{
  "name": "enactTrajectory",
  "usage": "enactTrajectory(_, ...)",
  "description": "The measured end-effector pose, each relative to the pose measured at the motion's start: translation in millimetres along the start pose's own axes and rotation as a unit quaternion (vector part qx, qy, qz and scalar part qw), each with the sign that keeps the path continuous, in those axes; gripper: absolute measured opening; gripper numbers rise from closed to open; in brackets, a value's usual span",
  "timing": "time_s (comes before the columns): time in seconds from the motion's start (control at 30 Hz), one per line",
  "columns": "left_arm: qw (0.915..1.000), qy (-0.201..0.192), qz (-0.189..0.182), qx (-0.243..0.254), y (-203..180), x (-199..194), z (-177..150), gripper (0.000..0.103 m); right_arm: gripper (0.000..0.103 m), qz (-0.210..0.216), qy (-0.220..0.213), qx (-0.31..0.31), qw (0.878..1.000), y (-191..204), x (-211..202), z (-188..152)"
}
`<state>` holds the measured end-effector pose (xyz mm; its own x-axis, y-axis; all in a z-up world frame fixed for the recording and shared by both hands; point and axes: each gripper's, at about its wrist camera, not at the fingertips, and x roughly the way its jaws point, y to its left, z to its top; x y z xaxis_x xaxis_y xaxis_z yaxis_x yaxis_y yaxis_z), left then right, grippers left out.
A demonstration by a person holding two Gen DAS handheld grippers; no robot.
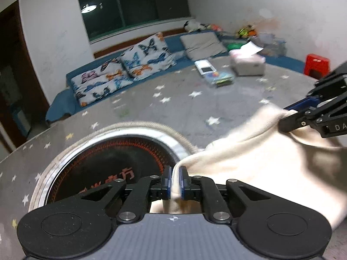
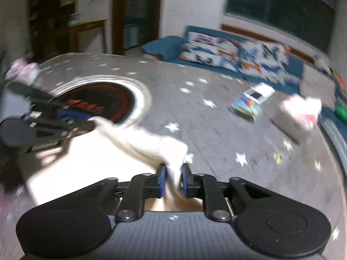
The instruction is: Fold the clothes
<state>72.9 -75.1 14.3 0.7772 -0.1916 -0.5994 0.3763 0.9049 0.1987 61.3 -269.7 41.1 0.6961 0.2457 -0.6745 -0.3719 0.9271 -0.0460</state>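
A cream-white garment [image 1: 260,162] hangs stretched between my two grippers above the grey star-patterned table [image 1: 173,108]. My left gripper [image 1: 175,173] is shut on one edge of the cloth, just over the round black heater plate [image 1: 121,162]. The right gripper [image 1: 290,110] enters that view from the right, pinching the garment's far corner. Seen from the right wrist, the right gripper [image 2: 173,171] is shut on the cream garment [image 2: 134,143], and the left gripper [image 2: 84,119] holds the other end at the left. The right wrist view is motion-blurred.
On the table lie a white device [image 1: 203,66], a colourful packet [image 1: 221,79] and a tissue box [image 1: 249,64]. A blue sofa with butterfly cushions [image 1: 130,65] lines the far side. A red stool [image 1: 316,64] stands at the right. A doorway [image 1: 17,82] opens at the left.
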Motion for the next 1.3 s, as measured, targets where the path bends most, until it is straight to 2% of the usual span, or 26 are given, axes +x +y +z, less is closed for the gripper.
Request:
enactTrajectory(0.03,1.0000,0.000,0.004,-0.003,1,-1,0,0.021,0.021,-0.006,-0.003,0.009,1.000,-4,0,-2)
enactTrajectory(0.13,0.9997,-0.010,0.015,-0.016,6,-10,1,0.022,0.021,-0.021,-0.022,0.037,0.999,-13,-13,-6)
enactTrajectory(0.2,0.9993,-0.016,0.009,-0.033,10,-22,2,0.022,0.021,-0.021,-0.029,0.048,0.998,-16,-23,-10)
enactTrajectory(0.3,0.9985,-0.030,-0.021,-0.042,4,-39,3,0.020,0.021,-0.015,-0.026,0.056,0.998,-17,-29,-19)
enactTrajectory(0.4,0.9973,-0.028,-0.056,-0.040,-9,-46,-1,0.020,0.020,-0.010,-0.022,0.065,0.998,-17,-36,-29)
enactTrajectory(0.47,0.9971,-0.021,-0.064,-0.037,-16,-43,-4,0.020,0.020,-0.006,-0.019,0.071,0.997,-18,-40,-35)
enactTrajectory(0.57,0.9977,-0.006,-0.056,-0.038,-19,-37,-11,0.020,0.020,-0.001,-0.016,0.080,0.997,-18,-46,-44)
enactTrajectory(0.7,0.9973,-0.017,-0.058,-0.042,-21,-48,-18,0.020,0.021,-0.013,-0.023,0.083,0.996,-26,-58,-51)
enactTrajectory(0.9,0.9973,-0.034,-0.060,-0.023,-37,-62,-22,0.020,0.021,-0.009,-0.014,0.101,0.995,-34,-50,-62)
enactTrajectory(0.97,0.9975,-0.034,-0.059,-0.018,-41,-64,-24,0.020,0.019,-0.019,-0.022,0.084,0.996,-29,-52,-60)
enactTrajectory(1.03,0.9977,-0.028,-0.058,-0.019,-42,-62,-26,0.020,0.008,-0.032,-0.032,0.064,0.997,-23,-55,-57)
enactTrajectory(1.1,0.9981,-0.023,-0.054,-0.020,-41,-61,-28,0.020,0.005,-0.045,-0.041,0.044,0.997,-17,-58,-55)
enactTrajectory(1.23,0.9985,-0.018,-0.049,-0.013,-39,-60,-34,0.022,0.004,-0.073,-0.060,0.004,0.996,-5,-64,-48)
enactTrajectory(1.3,0.9985,-0.017,-0.050,-0.012,-38,-59,-37,0.022,0.004,-0.074,-0.058,0.008,0.996,-9,-63,-47)
